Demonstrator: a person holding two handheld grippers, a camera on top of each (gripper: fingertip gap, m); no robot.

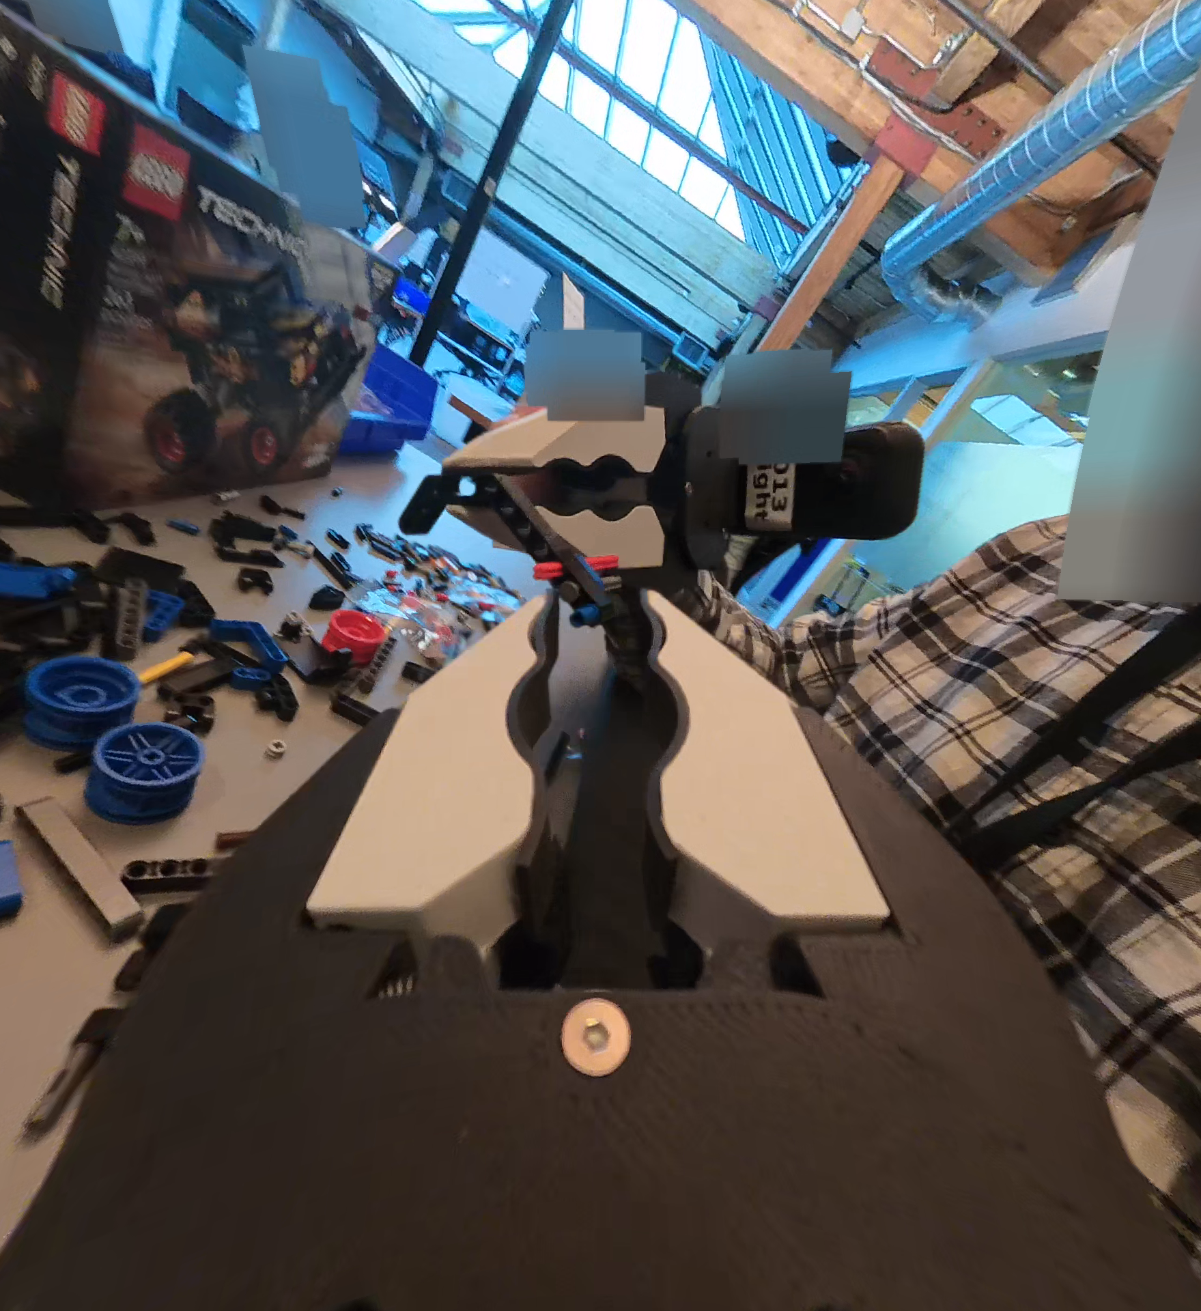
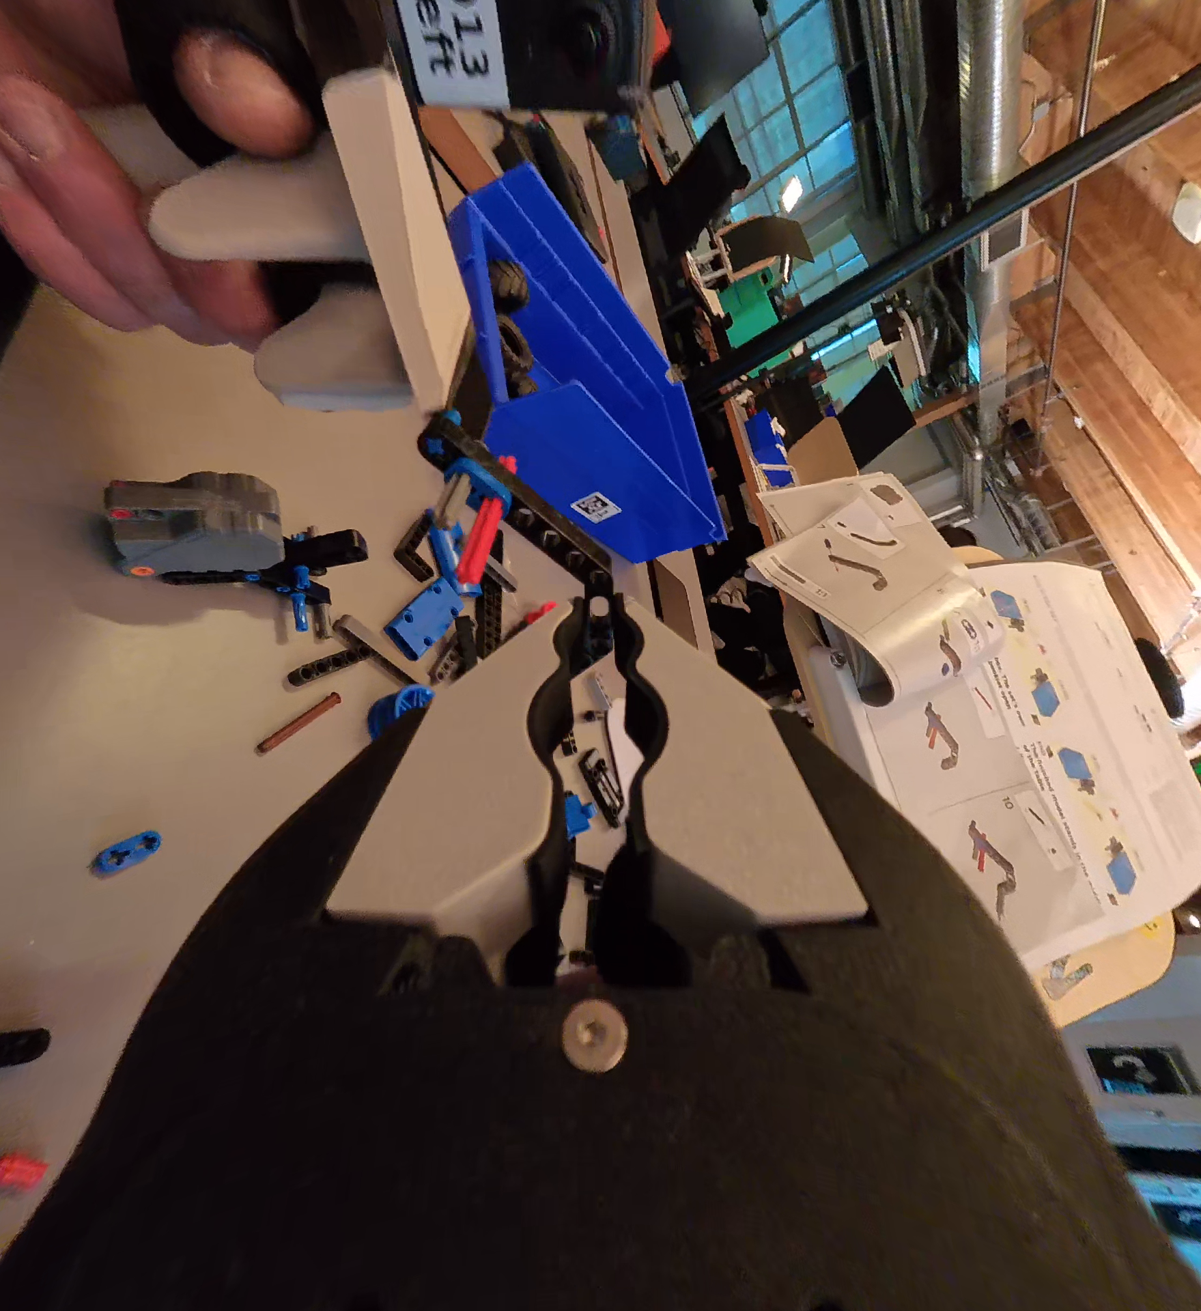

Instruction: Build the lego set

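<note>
While most parts (image 1: pixel 242 638) lie loose across the table (image 1: pixel 228 816) at centre left of the left view, only a small assembly (image 2: pixel 512 511) exists: a black beam carrying blue and red pins, held aloft mid-frame. The right gripper (image 2: pixel 601 610) is clenched on one beam end; the left gripper (image 1: pixel 594 603) seems closed on the other, though its contact is partly hidden. Judging by the open booklet (image 2: pixel 938 674) at right, most of the build remains. Clear air surrounds the assembly; the blue bin (image 2: pixel 583 397) behind and the box (image 1: pixel 122 284) at upper left bound the workspace.
</note>
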